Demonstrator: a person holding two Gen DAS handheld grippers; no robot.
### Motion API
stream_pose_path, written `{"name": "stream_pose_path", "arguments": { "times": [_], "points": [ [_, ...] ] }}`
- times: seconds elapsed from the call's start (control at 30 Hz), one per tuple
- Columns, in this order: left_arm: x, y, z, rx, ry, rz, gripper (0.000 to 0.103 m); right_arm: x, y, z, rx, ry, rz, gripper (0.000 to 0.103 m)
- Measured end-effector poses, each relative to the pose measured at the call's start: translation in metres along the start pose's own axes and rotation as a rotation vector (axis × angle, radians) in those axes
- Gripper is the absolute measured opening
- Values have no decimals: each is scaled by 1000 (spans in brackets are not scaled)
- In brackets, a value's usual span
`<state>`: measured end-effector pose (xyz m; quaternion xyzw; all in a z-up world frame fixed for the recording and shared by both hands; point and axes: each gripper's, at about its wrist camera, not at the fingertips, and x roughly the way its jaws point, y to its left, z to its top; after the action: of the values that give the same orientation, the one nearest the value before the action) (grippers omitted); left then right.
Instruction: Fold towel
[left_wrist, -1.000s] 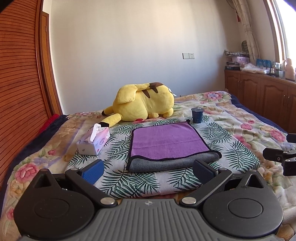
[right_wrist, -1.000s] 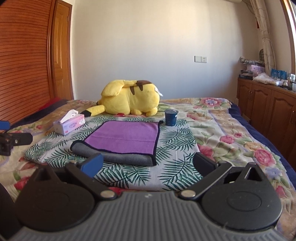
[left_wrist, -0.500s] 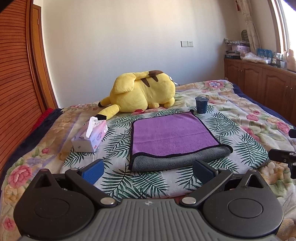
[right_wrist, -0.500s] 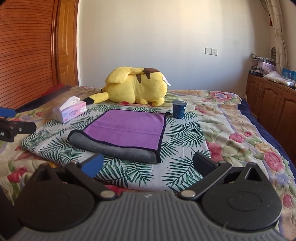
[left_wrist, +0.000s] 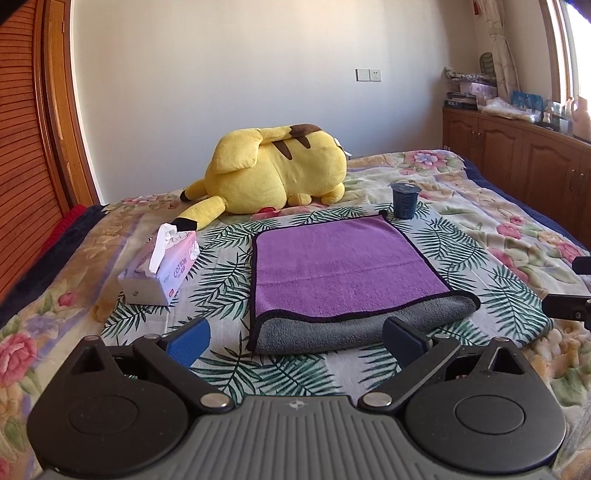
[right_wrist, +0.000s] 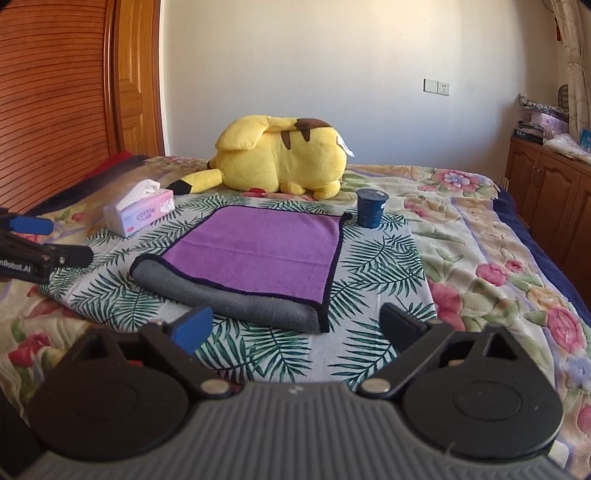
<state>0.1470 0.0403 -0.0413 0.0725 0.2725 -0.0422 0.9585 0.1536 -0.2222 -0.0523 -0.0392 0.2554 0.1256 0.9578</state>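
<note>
A purple towel (left_wrist: 340, 262) with a grey underside and black trim lies folded on a palm-leaf cloth on the bed, its grey fold toward me; it also shows in the right wrist view (right_wrist: 258, 254). My left gripper (left_wrist: 295, 341) is open and empty, just short of the towel's near fold. My right gripper (right_wrist: 295, 325) is open and empty, near the towel's front right corner. The left gripper's fingers (right_wrist: 44, 254) show at the left edge of the right wrist view, and the right gripper's fingers (left_wrist: 569, 306) at the right edge of the left wrist view.
A yellow plush toy (left_wrist: 277, 170) lies behind the towel. A tissue box (left_wrist: 162, 269) sits left of it and a dark blue cup (left_wrist: 405, 201) stands at its far right corner. Wooden cabinets (left_wrist: 517, 162) run along the right, a wooden wardrobe (right_wrist: 55, 99) on the left.
Both grippers have moved forward and down toward the towel, which now looks larger and closer. Both stay open. The towel has not moved.
</note>
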Motion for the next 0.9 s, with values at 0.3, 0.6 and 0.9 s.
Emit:
{"name": "stream_pose_path", "arguments": {
  "times": [0.3,0.6,0.9],
  "points": [
    [39,9,6,-22,17,-26,73,28,-5,6,-12,45,12,89],
    [66,12,3,-27,37,-49,68,52,-9,12,-29,79,15,88],
    [91,21,4,-56,61,-65,64,74,-11,12,-35,119,32,84]
  ]
}}
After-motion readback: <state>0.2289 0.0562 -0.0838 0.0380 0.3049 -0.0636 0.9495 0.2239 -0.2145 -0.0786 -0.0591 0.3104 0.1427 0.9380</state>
